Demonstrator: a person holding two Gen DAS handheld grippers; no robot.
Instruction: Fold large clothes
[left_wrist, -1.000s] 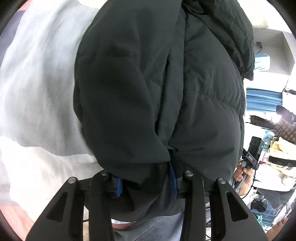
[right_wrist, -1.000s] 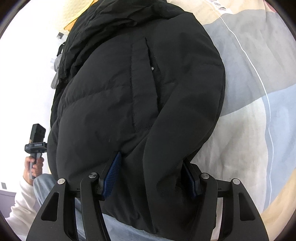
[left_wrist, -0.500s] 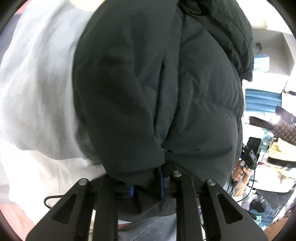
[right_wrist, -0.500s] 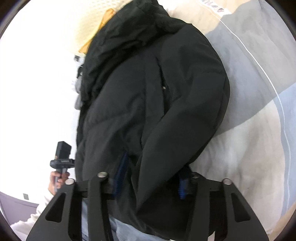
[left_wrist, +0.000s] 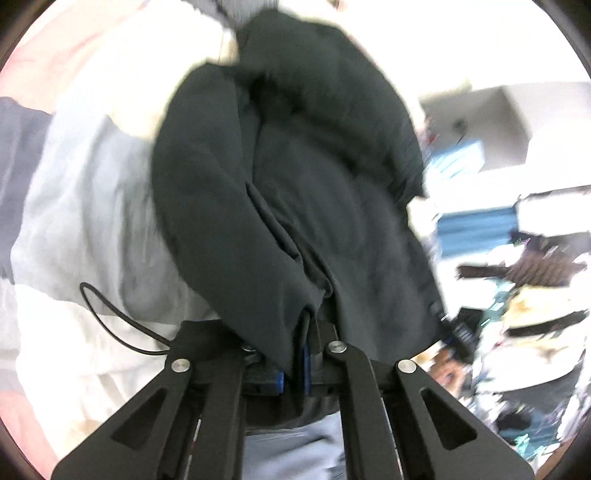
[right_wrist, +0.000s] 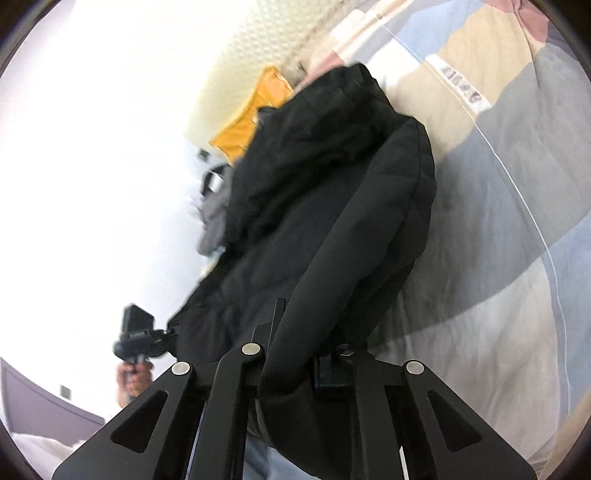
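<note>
Left wrist: claw (left_wrist: 293, 363) pinches smooth, puffy black jacket (left_wrist: 295, 184).

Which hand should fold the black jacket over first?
Probably either; it's close. The left gripper and right gripper both have jaws clamped on the black puffer jacket hem, so both likely lift together over the bedding.

Black quilted puffer jacket (left_wrist: 303, 206), plain, no print; same black in right wrist view (right_wrist: 325, 229). Patchwork duvet cover (right_wrist: 517, 206) in beige, grey, light blue, pink blocks with thin white line. Orange cloth (right_wrist: 247, 122) near top edge. Both grippers black with blue finger pads (left_wrist: 305, 365). Thin black cable (left_wrist: 110, 314) over white-grey bedding.
</note>
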